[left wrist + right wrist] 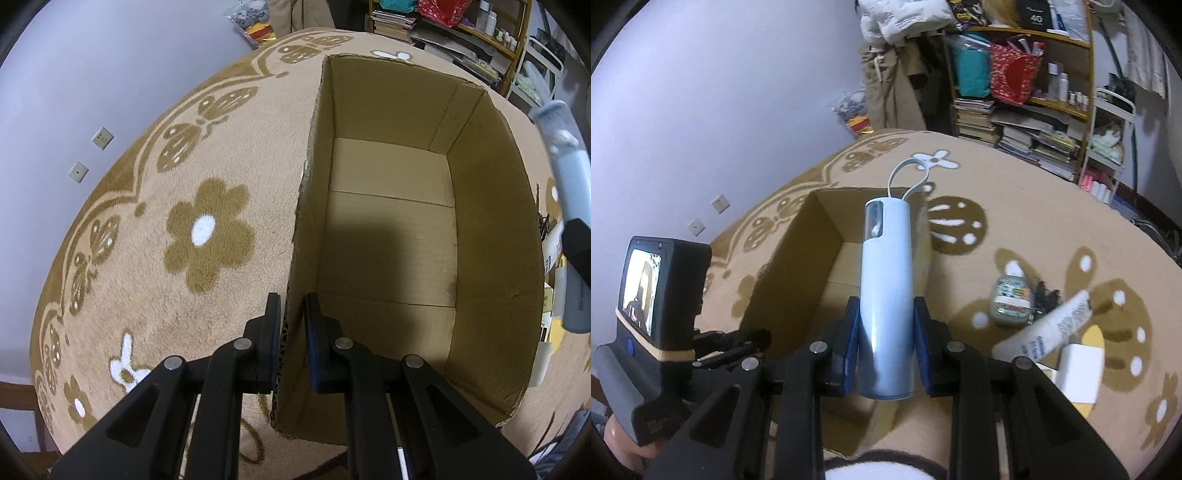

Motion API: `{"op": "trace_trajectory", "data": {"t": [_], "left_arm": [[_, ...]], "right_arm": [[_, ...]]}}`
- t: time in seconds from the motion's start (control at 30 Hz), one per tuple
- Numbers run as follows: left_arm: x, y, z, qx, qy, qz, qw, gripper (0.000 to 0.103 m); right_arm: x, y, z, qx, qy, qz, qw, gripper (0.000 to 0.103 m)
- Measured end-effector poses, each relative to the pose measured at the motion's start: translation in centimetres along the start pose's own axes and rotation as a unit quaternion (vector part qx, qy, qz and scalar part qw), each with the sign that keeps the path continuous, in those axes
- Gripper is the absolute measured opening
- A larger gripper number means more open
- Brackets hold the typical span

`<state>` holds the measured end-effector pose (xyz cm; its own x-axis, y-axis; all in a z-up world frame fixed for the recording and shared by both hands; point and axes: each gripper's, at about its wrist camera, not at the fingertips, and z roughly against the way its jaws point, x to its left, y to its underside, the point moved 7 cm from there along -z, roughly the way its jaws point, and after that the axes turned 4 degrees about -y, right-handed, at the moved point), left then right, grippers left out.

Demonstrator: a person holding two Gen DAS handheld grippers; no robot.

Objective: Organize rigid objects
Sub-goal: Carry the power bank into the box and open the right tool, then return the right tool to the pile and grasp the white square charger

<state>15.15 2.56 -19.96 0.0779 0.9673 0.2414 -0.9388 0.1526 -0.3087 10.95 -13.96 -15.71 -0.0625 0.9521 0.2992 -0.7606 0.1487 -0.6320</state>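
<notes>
An open, empty cardboard box (388,229) stands on a tan flowered carpet. My left gripper (291,306) is shut on the box's left wall near its front corner. My right gripper (886,314) is shut on a light blue cylindrical bottle (886,280) with a white loop strap, held above the box (798,251). In the left wrist view the bottle (565,166) shows blurred at the right edge, above the box's right wall.
On the carpet right of the box lie a small green jar (1012,299), a white tube (1049,325), a white block (1078,373) and a yellow item. Cluttered shelves (1027,92) with books stand at the back. A wall (92,74) runs along the left.
</notes>
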Motion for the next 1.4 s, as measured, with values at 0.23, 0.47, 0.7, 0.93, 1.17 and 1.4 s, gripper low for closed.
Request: {"op": "trace_trajectory", "data": {"t": [0.23,0.47,0.7,0.93,1.17,1.4], "left_arm": [[0.1,0.0,0.0,0.000,0.003,0.002,1.0000,0.011],[0.2,0.0,-0.1,0.001,0.005,0.005,1.0000,0.012],[0.3,-0.4,-0.5,0.003,0.008,0.004,1.0000,0.012],[0.3,-0.1,-0.6,0.005,0.005,-0.007,1.0000,0.012],[0.4,0.0,-0.6,0.009,0.009,-0.005,0.9999,0.012],[0.5,0.0,-0.6,0.011,0.019,-0.002,0.9998,0.011]], "right_arm": [[1.1,-0.9,-1.6,-0.014,-0.030,0.010,0.999,0.029],[1.2,-0.3,-3.8,0.002,-0.046,-0.001,0.999,0.029],[1.8,-0.5,-2.7,-0.016,-0.056,0.008,0.998,0.027],[0.7,-0.6,-1.3,-0.013,-0.028,-0.001,1.000,0.034],[-1.8,-0.8,1.1,-0.034,0.007,-0.013,0.999,0.072],[-4.9,0.4,2.1,-0.027,0.022,-0.044,0.998,0.101]]}}
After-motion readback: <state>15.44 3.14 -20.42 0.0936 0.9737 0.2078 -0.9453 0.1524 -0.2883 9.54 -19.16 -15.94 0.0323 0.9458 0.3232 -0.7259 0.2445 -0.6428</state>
